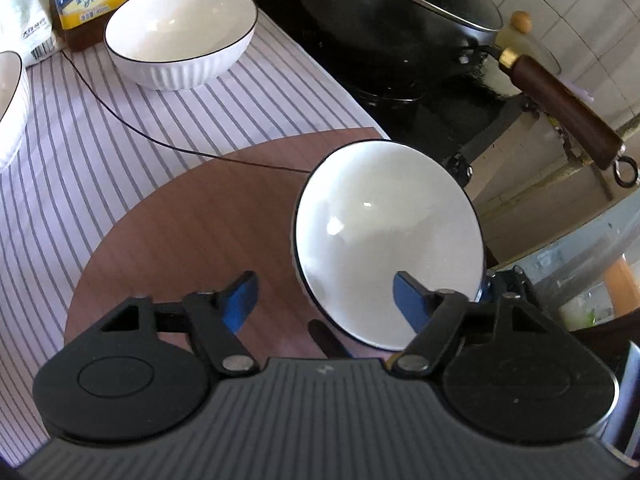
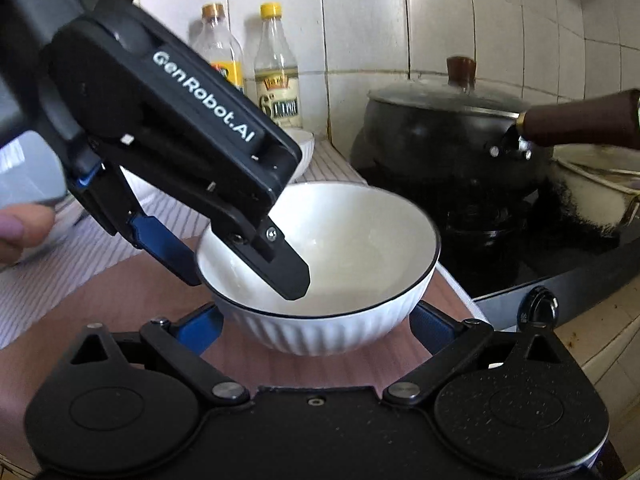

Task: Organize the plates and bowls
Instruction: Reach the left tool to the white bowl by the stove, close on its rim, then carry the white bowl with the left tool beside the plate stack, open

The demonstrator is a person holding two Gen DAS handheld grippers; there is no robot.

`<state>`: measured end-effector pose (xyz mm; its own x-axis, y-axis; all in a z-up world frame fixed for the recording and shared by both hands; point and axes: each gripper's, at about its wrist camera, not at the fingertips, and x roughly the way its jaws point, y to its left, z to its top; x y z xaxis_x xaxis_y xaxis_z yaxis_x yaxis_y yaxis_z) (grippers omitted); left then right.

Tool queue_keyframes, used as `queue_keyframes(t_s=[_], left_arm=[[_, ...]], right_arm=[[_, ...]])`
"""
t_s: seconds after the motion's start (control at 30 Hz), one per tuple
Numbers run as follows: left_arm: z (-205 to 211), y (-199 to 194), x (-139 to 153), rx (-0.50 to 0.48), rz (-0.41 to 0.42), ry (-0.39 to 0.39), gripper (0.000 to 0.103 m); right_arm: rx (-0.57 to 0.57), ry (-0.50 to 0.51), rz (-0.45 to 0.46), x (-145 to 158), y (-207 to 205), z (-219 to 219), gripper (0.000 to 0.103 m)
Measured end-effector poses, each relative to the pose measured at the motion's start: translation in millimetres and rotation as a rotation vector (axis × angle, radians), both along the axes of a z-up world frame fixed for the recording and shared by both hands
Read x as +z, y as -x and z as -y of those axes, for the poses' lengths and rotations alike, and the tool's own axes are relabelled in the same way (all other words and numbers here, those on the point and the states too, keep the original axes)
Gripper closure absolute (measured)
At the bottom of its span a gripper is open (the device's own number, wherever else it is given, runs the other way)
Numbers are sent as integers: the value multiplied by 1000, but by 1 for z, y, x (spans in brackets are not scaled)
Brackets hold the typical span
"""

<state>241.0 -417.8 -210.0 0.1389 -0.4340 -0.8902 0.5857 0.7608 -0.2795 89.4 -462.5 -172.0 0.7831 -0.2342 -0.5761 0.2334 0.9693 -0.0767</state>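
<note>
— Left wrist view: where is the bowl (image 1: 386, 240) seen?
— Lower right of frame, on the brown mat (image 1: 192, 232) covering the surface; the left claw (image 1: 324, 300) is spread wide, one finger inside the rim.
— And the right claw (image 2: 316, 326)?
— Opened wide around the bowl's base, nothing gripped.

White tiled wall (image 2: 460, 12), striped cloth (image 1: 80, 128) on counter, black stove (image 2: 568, 264), daylight glare.
</note>
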Motion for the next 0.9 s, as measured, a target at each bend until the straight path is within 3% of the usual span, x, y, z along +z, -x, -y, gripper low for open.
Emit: queue_keyframes(t_s=[0.1, 0.13, 0.17, 0.37, 0.63, 0.9], left_arm=[[-2, -6, -4, 38, -11, 2, 68], [-2, -8, -6, 48, -21, -2, 84], [-4, -10, -8, 56, -34, 3, 89], [-11, -2, -2, 59, -21, -14, 90], [-38, 15, 28, 90, -19, -36, 90], [-76, 24, 51, 154, -29, 14, 89]], right_arm=[[8, 11, 4, -3, -2, -4, 2], [1, 15, 3, -4, -4, -4, 2], [-1, 14, 4, -5, -4, -3, 3], [28, 15, -15, 3, -5, -11, 5], [92, 16, -51, 31, 0, -37, 5], [173, 74, -79, 51, 7, -67, 5]])
